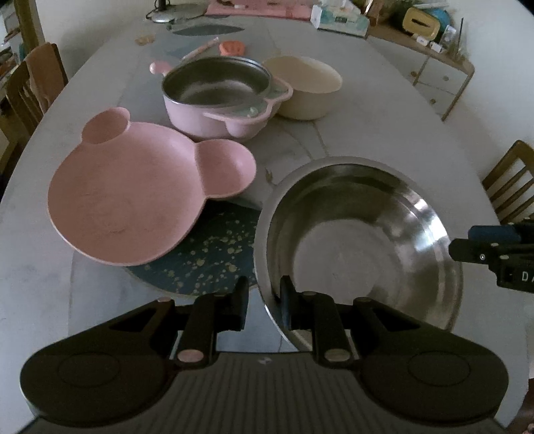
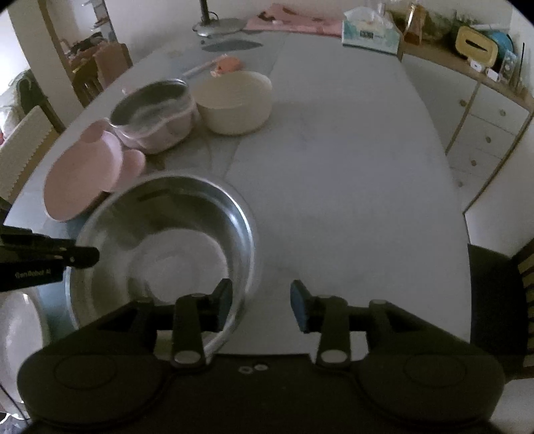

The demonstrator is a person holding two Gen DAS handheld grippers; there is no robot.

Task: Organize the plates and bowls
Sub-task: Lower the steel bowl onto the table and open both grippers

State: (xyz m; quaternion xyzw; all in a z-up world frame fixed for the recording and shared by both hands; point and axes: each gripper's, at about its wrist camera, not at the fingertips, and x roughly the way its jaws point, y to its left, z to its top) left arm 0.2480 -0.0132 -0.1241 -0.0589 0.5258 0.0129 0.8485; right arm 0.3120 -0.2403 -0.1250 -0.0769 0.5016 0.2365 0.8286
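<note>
A steel bowl (image 1: 360, 240) sits near the table's front edge; it also shows in the right wrist view (image 2: 167, 240). My left gripper (image 1: 263, 302) straddles its near-left rim, jaws a little apart, one finger inside and one outside. My right gripper (image 2: 262, 305) is open around the bowl's right rim, its left finger inside. A pink bear-shaped plate (image 1: 133, 197) rests tilted on a dark blue speckled plate (image 1: 203, 253). Behind stand a pink pot with steel lining (image 1: 220, 96) and a cream bowl (image 1: 307, 86).
The right gripper's tip (image 1: 494, 250) shows at the bowl's right side. A tissue box (image 2: 370, 31), lamp base (image 2: 217, 25), pink cloth and small pink items lie at the far end. Chairs (image 1: 514, 180) flank the table; a sideboard (image 2: 484, 100) stands right.
</note>
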